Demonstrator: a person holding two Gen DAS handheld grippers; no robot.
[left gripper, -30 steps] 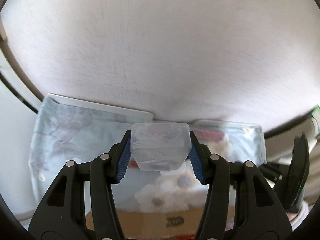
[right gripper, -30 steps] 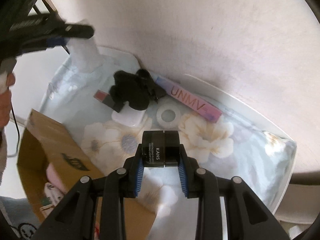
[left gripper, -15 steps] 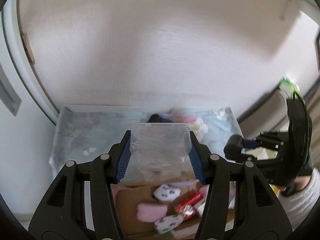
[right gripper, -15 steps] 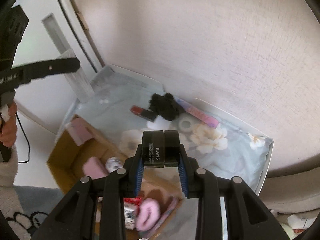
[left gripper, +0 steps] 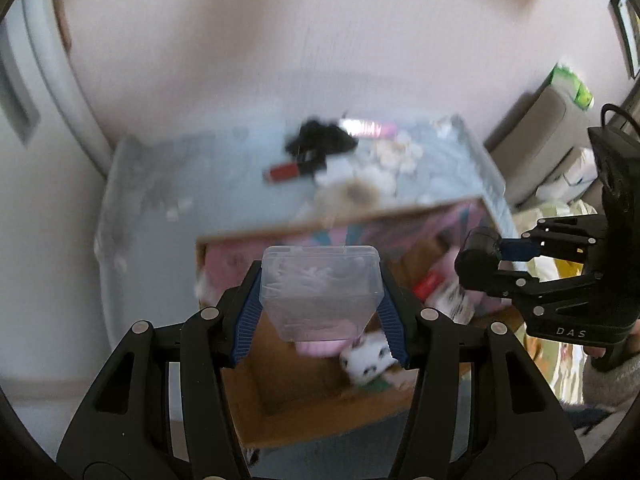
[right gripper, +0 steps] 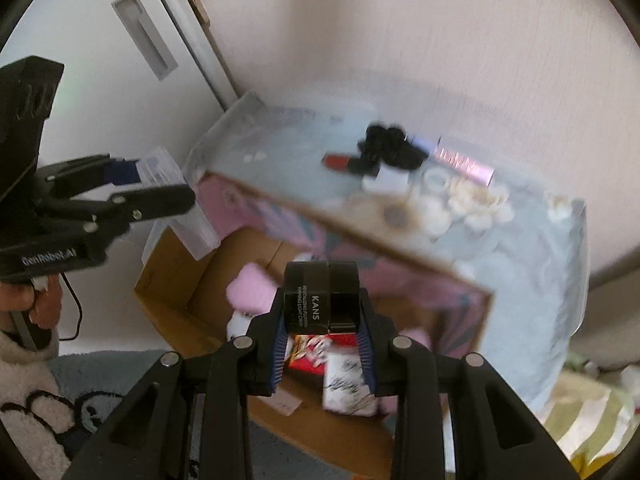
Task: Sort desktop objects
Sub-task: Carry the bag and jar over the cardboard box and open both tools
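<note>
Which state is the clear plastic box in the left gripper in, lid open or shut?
Shut. The clear plastic box shows its lid seated flush along the top edge, with small white contents inside, clamped in the left gripper.

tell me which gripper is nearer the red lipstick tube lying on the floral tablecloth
Neither clearly. The left gripper and the right gripper both hang over the open cardboard box, well short of the red lipstick tube.

A cardboard box (right gripper: 192, 300) is set near the table (right gripper: 532, 280) (lipstick (right gripper: 342, 161) lying far back on it).
</note>
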